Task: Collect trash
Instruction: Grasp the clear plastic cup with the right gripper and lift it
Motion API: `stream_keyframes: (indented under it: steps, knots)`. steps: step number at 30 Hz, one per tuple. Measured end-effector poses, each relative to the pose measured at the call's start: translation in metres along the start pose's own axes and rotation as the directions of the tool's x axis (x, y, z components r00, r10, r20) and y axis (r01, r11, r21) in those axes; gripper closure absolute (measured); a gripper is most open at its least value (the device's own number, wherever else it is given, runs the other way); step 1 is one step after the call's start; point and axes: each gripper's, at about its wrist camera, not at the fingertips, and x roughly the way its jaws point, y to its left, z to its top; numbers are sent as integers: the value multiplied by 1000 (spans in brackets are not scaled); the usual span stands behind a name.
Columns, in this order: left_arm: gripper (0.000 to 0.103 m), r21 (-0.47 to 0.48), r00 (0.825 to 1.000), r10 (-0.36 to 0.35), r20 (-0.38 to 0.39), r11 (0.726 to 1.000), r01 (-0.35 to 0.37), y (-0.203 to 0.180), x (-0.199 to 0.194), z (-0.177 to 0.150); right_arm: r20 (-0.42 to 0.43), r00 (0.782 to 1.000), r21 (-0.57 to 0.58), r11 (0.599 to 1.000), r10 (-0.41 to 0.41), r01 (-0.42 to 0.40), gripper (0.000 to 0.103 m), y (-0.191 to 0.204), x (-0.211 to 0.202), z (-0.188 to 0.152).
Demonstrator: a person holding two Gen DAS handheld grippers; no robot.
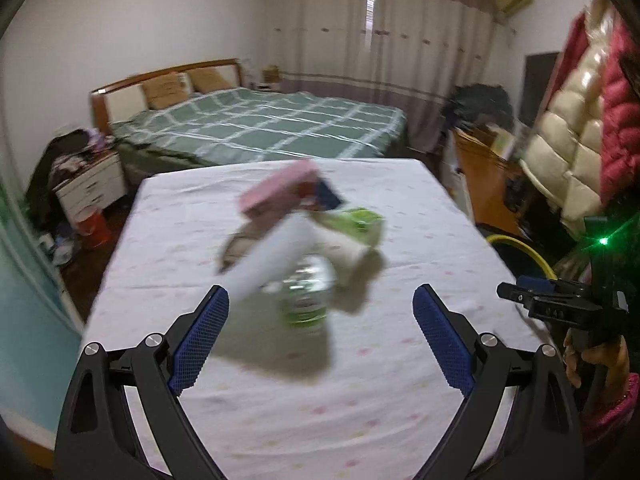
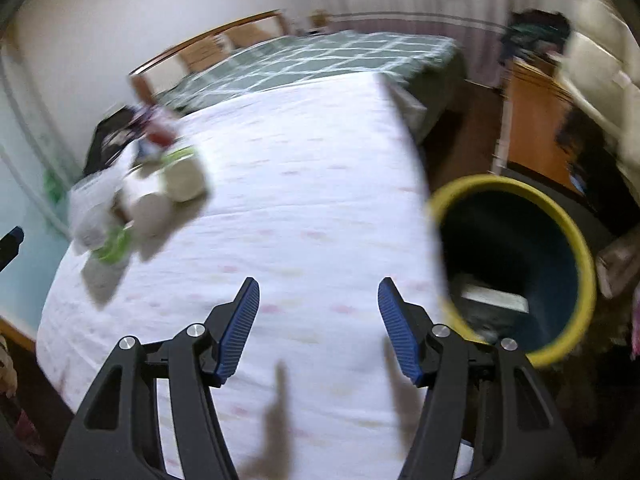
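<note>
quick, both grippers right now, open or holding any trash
left gripper: open wide, nothing held; the trash pile lies ahead on the table.
right gripper: open, nothing between its fingers, beside the yellow-rimmed bin.

The table cover (image 1: 280, 380) is matt white cloth with faint pink dots; the gripper pads (image 1: 200, 340) are blue rubber-like, finely textured, on matt black plastic arms with shiny metal screws (image 1: 92, 348); the bin (image 2: 576, 256) rim looks smooth yellow plastic; the bottle (image 1: 308, 292) is glossy clear plastic.
</note>
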Motion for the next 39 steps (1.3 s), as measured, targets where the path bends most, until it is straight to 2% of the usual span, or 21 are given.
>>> stream_keyframes:
  steps: [7, 9, 14, 27, 32, 34, 39]
  knots:
    - [11, -63, 995, 95, 27, 994, -93, 50, -20, -13, -34, 990, -144, 980, 136, -139, 44, 94, 19, 12]
    - [11, -73, 994, 110, 26, 992, -107, 56, -20, -16, -41, 983, -179, 967, 177, -182, 44, 121, 22, 14]
    - [11, -101, 993, 117, 5, 988, -116, 72, -16, -22, -76, 972, -235, 943, 224, -236, 44, 170, 44, 17]
    - [11, -128, 995, 90, -37, 987, -94, 80, -2, -39, -110, 980, -214, 959, 166, -187, 44, 208, 95, 32]
    - [11, -124, 995, 81, -53, 988, -87, 76, 5, -44, -107, 983, -208, 963, 152, -172, 44, 209, 104, 35]
    - [11, -122, 995, 77, -57, 989, -84, 75, 7, -44, -107, 983, -205, 964, 151, -171, 50, 206, 104, 35]
    - [11, -111, 995, 69, -67, 991, -76, 68, 12, -45, -105, 981, -204, 962, 163, -182, 51, 199, 97, 31]
